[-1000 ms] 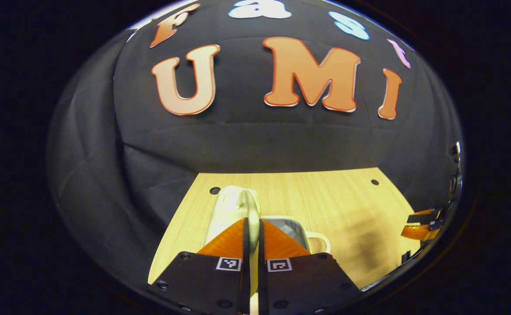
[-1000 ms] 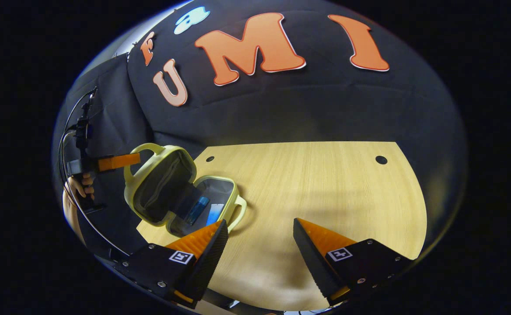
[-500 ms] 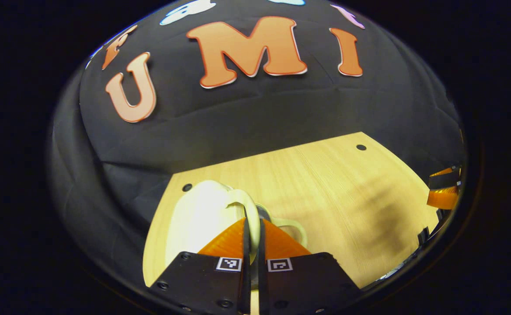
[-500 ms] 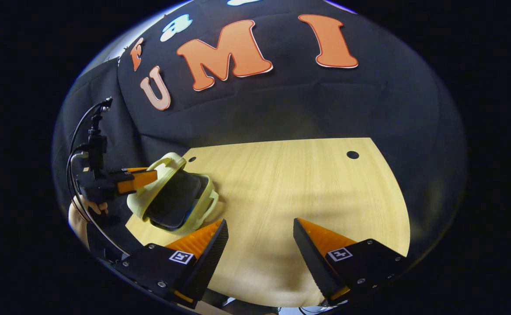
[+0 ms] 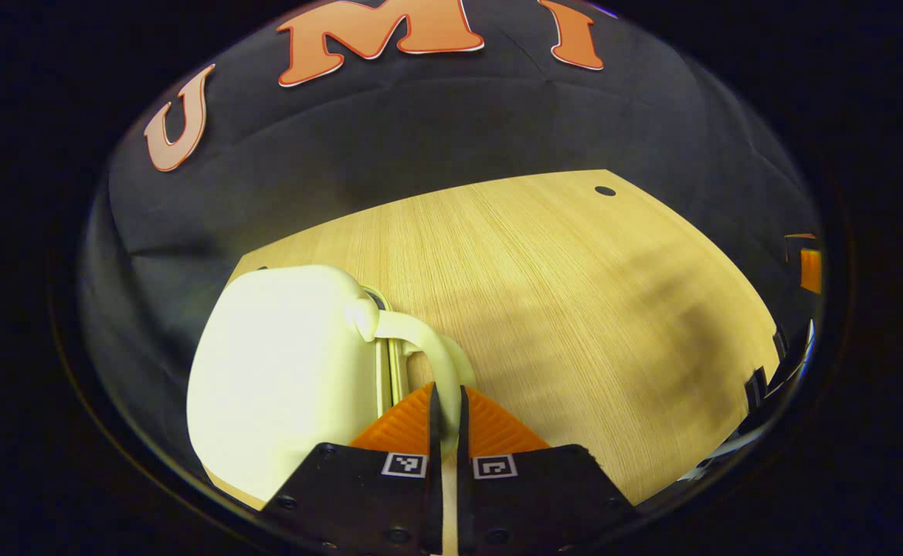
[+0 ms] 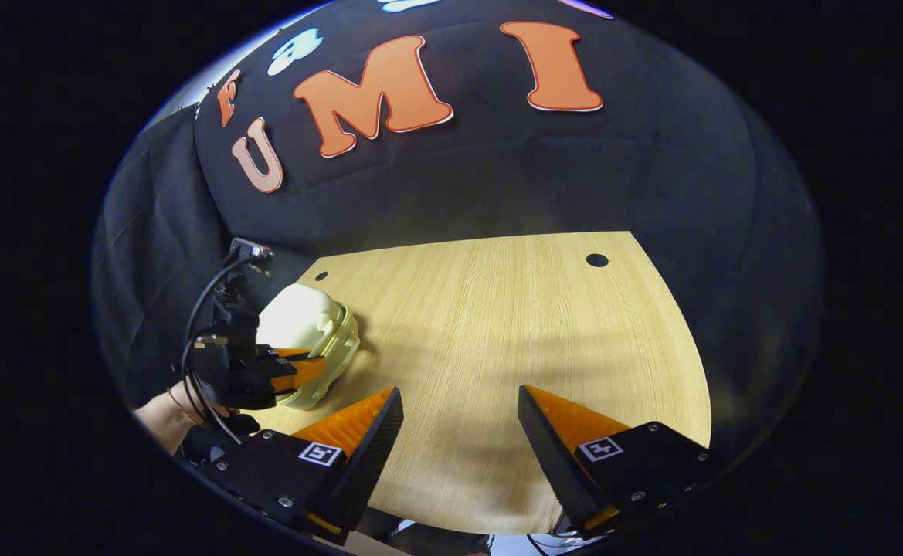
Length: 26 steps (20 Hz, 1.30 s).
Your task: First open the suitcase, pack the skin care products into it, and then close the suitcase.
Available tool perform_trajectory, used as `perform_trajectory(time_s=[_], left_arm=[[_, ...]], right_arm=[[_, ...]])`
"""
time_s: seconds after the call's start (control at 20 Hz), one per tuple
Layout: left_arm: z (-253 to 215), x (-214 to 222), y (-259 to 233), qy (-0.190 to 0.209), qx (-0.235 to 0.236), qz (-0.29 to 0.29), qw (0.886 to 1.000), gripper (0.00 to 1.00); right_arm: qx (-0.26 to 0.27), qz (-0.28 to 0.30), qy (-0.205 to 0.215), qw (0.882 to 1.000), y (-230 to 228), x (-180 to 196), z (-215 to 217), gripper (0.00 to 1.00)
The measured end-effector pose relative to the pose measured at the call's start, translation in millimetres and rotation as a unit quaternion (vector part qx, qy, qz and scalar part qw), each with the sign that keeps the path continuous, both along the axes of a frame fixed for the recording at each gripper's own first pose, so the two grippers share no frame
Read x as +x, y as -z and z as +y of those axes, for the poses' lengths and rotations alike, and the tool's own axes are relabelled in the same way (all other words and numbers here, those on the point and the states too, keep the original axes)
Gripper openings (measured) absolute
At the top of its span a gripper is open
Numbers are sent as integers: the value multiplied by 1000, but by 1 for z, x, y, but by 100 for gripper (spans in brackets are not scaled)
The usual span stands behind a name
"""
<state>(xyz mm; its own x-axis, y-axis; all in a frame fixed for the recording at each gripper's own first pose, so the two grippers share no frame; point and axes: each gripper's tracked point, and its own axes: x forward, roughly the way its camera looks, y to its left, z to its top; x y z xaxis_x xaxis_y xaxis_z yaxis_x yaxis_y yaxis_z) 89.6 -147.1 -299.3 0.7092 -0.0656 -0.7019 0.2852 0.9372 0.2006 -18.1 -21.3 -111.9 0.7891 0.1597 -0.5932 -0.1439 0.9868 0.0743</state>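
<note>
Item: suitcase (image 5: 281, 371), pale, lid down, at the table's (image 5: 575, 309) near-left corner. My left gripper (image 5: 445, 401) clamps its handle (image 5: 428, 351). My right gripper (image 6: 459, 409) stands wide apart over bare wood; its view adds my hand (image 6: 169, 405).

Sharp but fisheye-bent frames; overhead light glares off the suitcase (image 5: 281, 371), soft shadows cross the table (image 5: 575, 309).
</note>
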Motion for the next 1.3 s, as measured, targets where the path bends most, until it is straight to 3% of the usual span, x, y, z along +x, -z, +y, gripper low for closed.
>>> perform_trajectory(time_s=[0.15, 0.35, 0.4, 0.45, 0.5, 0.7, 0.95, 1.15, 1.3], left_arm=[[-1, -1, 7, -10, 3, 4, 1000, 6], [2, 3, 17, -48, -35, 13, 998, 23], [5, 0, 16, -65, -49, 21, 996, 23], [6, 0, 16, -76, -64, 23, 995, 36], [0, -1, 11, -77, -89, 27, 993, 41], [-25, -4, -14, -67, -151, 21, 986, 94], [-26, 9, -101, -44, -192, -61, 978, 98], [11, 21, -180, -38, -176, -171, 969, 98], [32, 19, -223, -32, -177, -235, 955, 97]], right_arm=[[-2, 0, 0, 1000, 1, -2, 1, 96], [-5, 2, -5, 1000, 7, -1, 9, 96], [-7, 3, -7, 1000, 8, -1, 11, 95], [-7, 3, -8, 1000, 8, 1, 14, 96], [-8, 4, -9, 1000, 10, 2, 19, 96], [-19, 4, -8, 1000, 14, 13, 32, 95], [-32, -31, 7, 999, -4, 40, 51, 95], [-40, -94, 26, 994, -32, 62, 65, 95], [-43, -145, 42, 988, -55, 81, 82, 95]])
